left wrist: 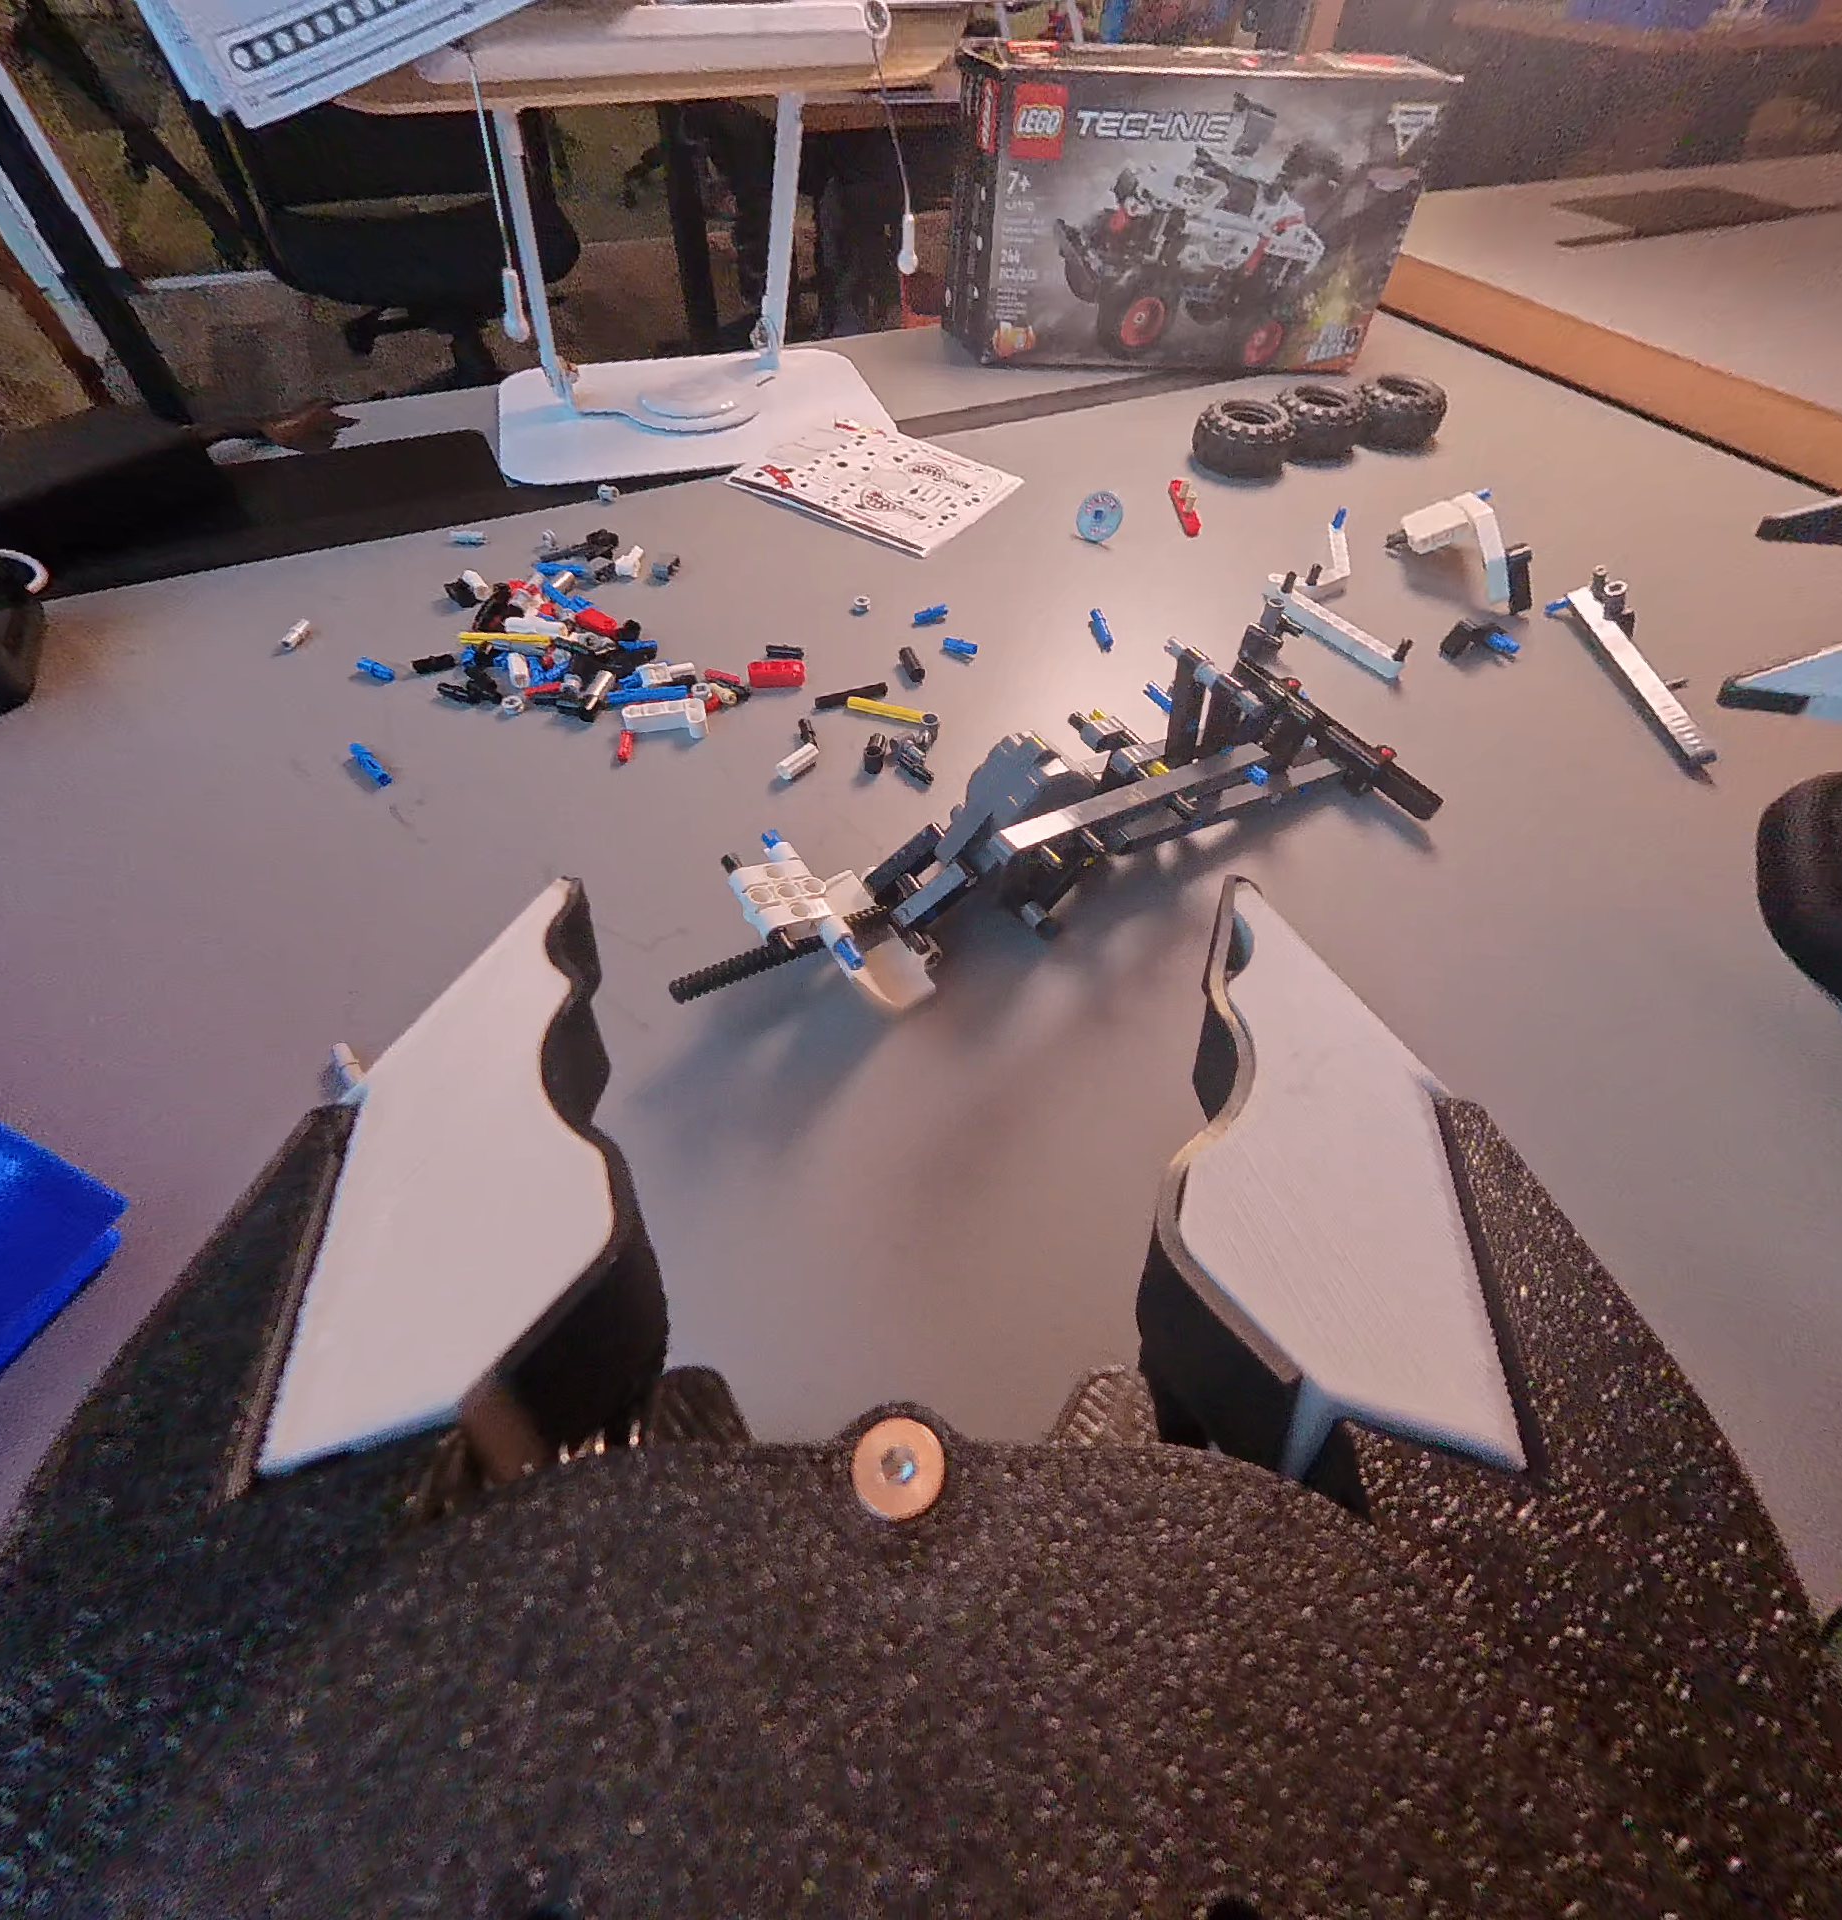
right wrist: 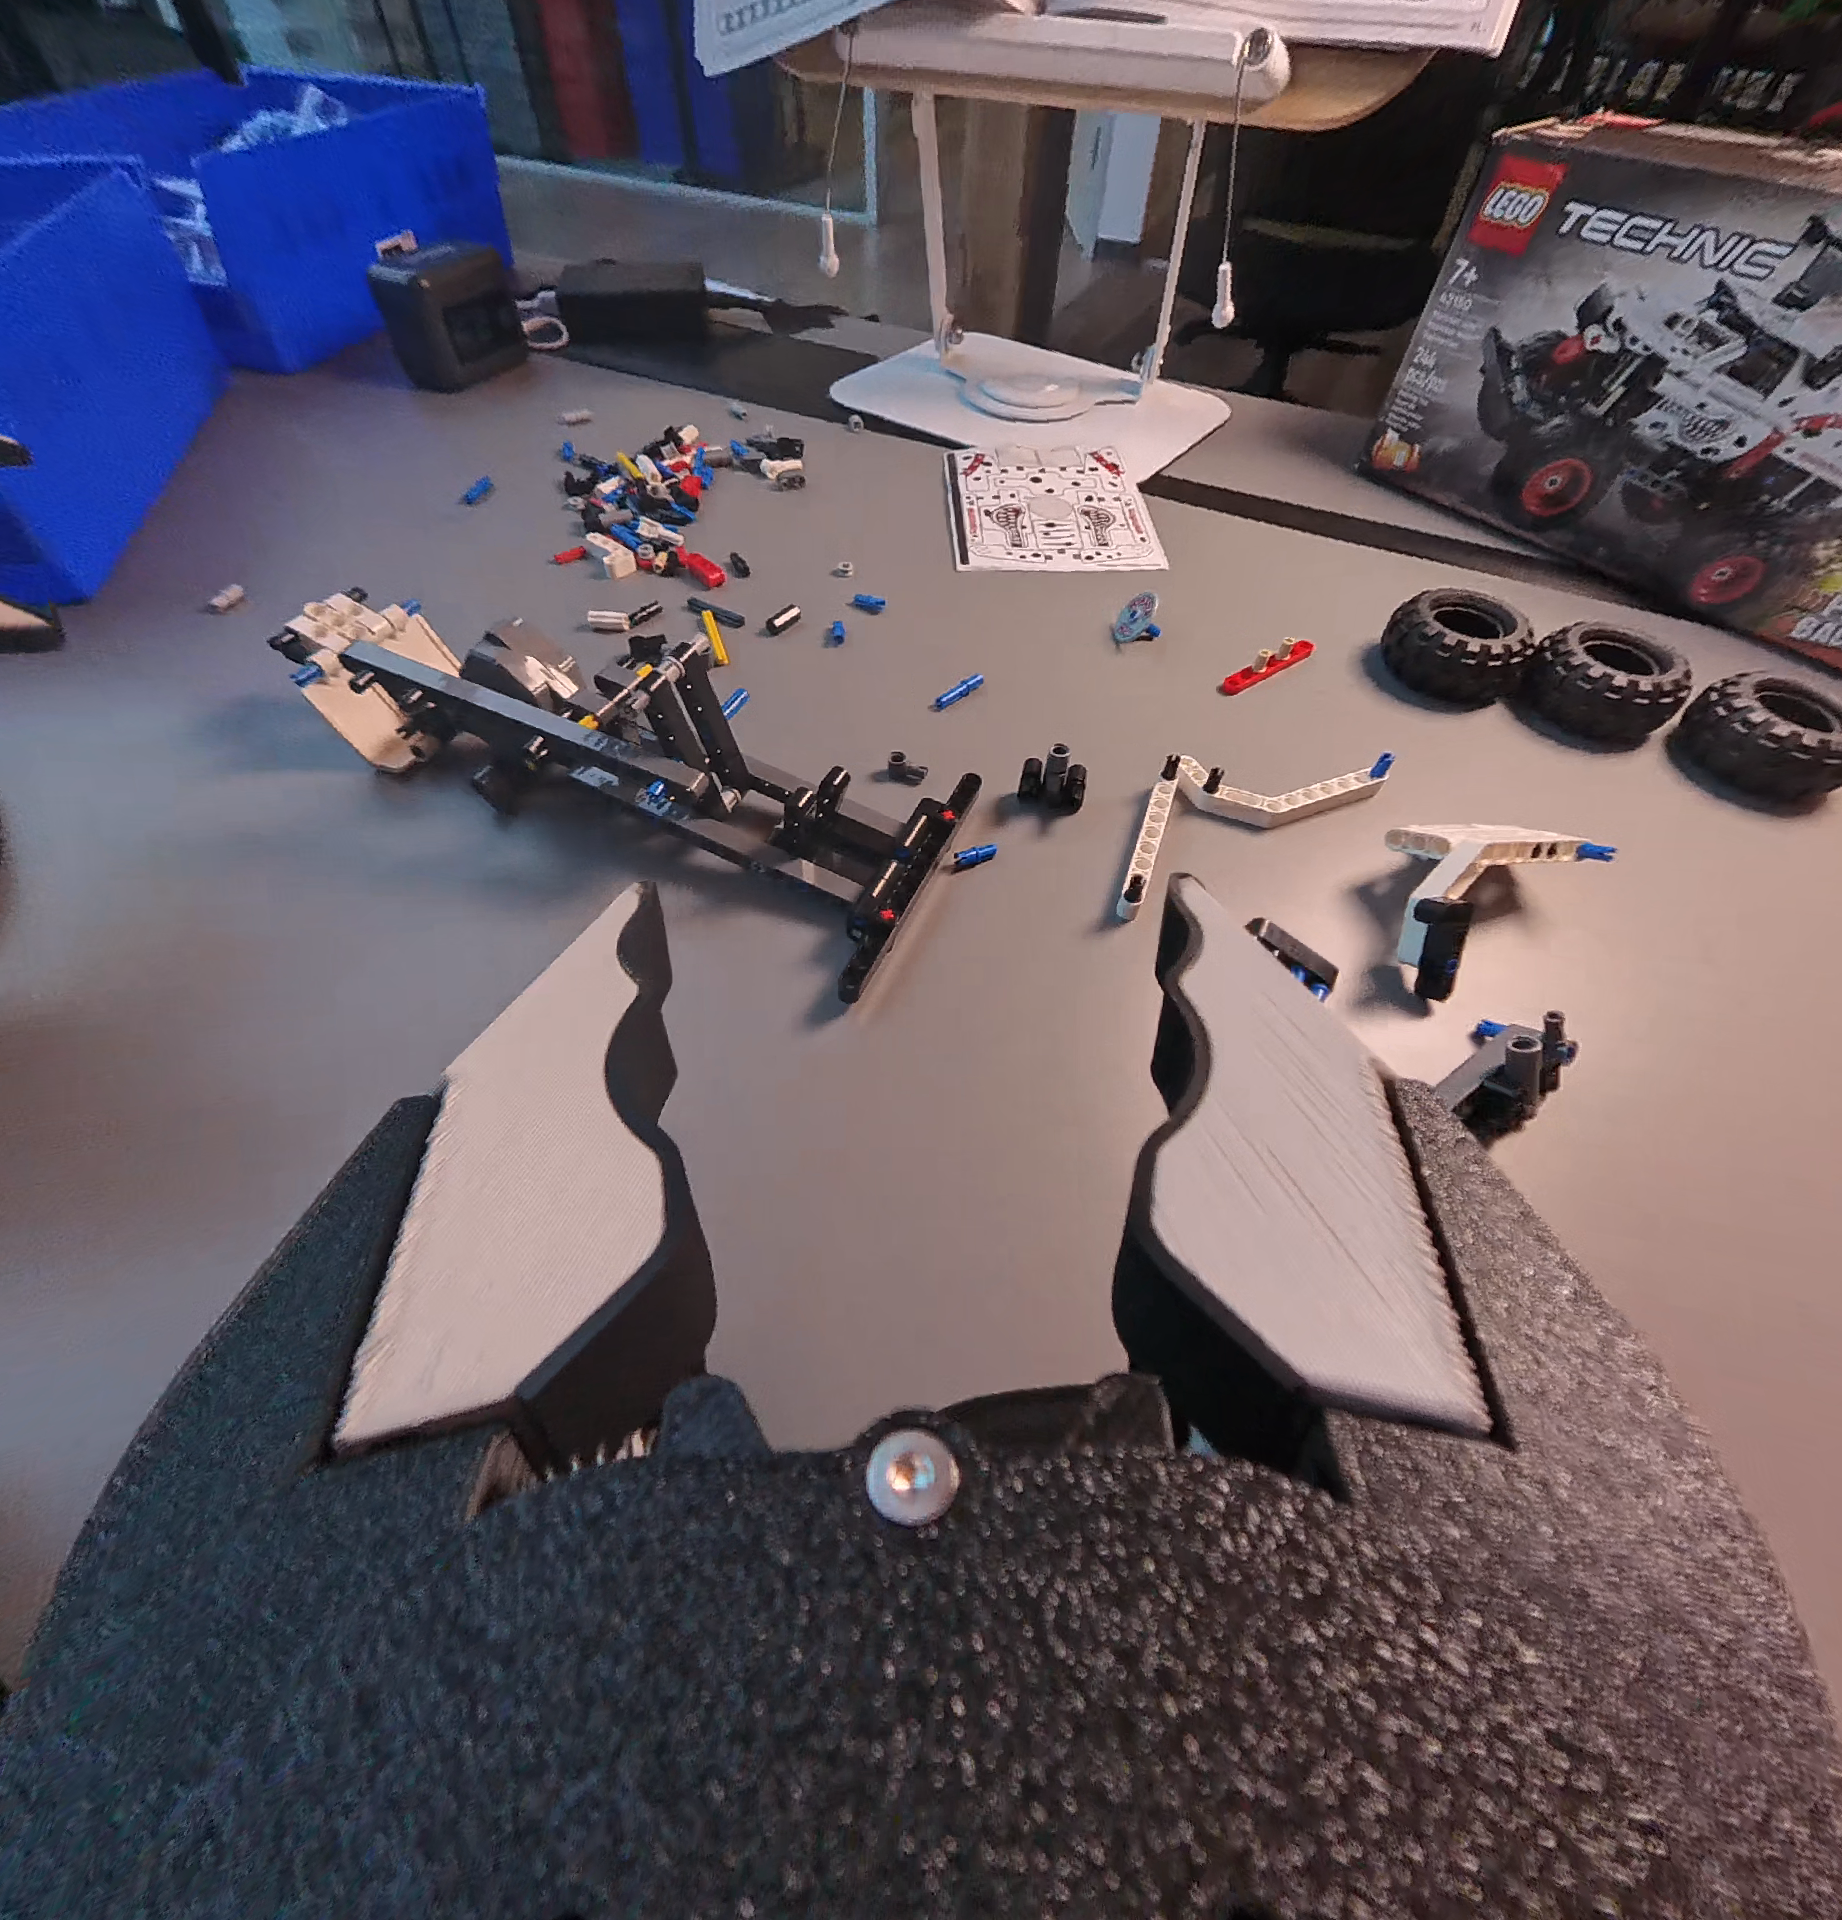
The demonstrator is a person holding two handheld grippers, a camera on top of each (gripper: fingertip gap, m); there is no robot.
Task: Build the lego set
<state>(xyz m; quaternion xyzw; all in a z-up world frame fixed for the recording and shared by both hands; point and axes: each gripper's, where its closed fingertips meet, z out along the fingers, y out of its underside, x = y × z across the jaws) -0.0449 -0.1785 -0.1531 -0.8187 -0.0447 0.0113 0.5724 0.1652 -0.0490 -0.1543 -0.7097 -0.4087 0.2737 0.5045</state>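
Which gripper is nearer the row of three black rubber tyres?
Right. The right gripper has the three black rubber tyres ahead to its right; the left gripper sees them across the table.

A white stand (right wrist: 1031, 400) sits on the grey table (right wrist: 896, 1195) at its far side, two thin cords with white tips hanging from its top bar. Left of the stand lie a small black box (right wrist: 449, 312) and a flat black block (right wrist: 631, 299), perhaps a charger. Further left of the stand are blue bins (right wrist: 304, 208) holding clear bags.
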